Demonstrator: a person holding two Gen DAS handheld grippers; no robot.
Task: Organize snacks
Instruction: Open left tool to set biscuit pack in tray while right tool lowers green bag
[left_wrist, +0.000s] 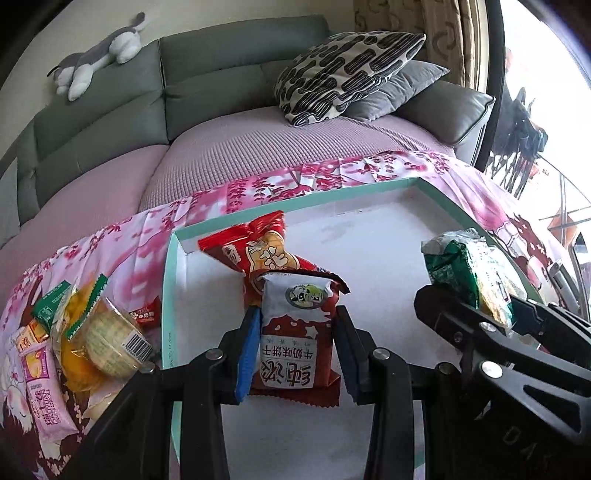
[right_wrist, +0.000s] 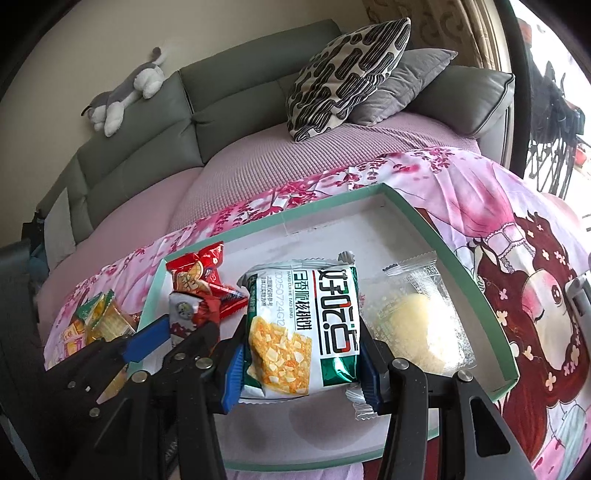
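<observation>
A shallow white tray with a teal rim (left_wrist: 295, 201) (right_wrist: 447, 254) lies on a pink floral cloth. My left gripper (left_wrist: 297, 350) is shut on a maroon-and-white biscuit packet (left_wrist: 295, 332) (right_wrist: 184, 314), held upright over the tray's left part. Just behind it a red snack packet (left_wrist: 258, 254) (right_wrist: 199, 277) lies in the tray's far left corner. My right gripper (right_wrist: 301, 365) is shut on a green-and-white walnut-cake packet (right_wrist: 306, 325) (left_wrist: 465, 280) over the tray's middle. A clear-wrapped pale pastry (right_wrist: 417, 325) rests in the tray to its right.
Loose snacks lie on the cloth left of the tray: a yellow cake pack (left_wrist: 96, 332) and a pink packet (left_wrist: 44, 398). Behind stands a grey sofa (left_wrist: 229, 85) with two cushions (left_wrist: 343, 70) and a plush toy (left_wrist: 99, 55).
</observation>
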